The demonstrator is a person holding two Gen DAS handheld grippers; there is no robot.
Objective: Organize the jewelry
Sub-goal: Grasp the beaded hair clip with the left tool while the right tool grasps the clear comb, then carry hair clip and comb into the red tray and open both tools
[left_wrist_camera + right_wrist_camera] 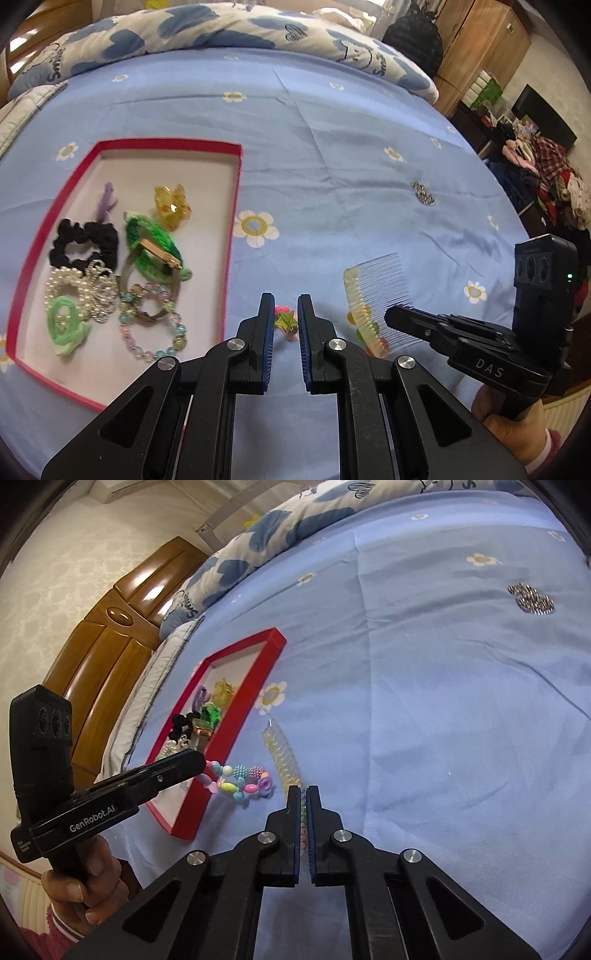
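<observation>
On the bedsheet [332, 155]: one comb [380, 295], one red tray [236, 192].

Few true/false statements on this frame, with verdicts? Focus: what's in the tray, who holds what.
1. The clear plastic comb lies in the red-rimmed tray. False: it is on the blue sheet, pinched by the right gripper.
2. The left gripper holds the multicoloured bead bracelet. True.
3. The black fabric scrunchie is in the tray. True.
4. The yellow translucent claw clip lies on the sheet. False: it is in the tray.
</observation>
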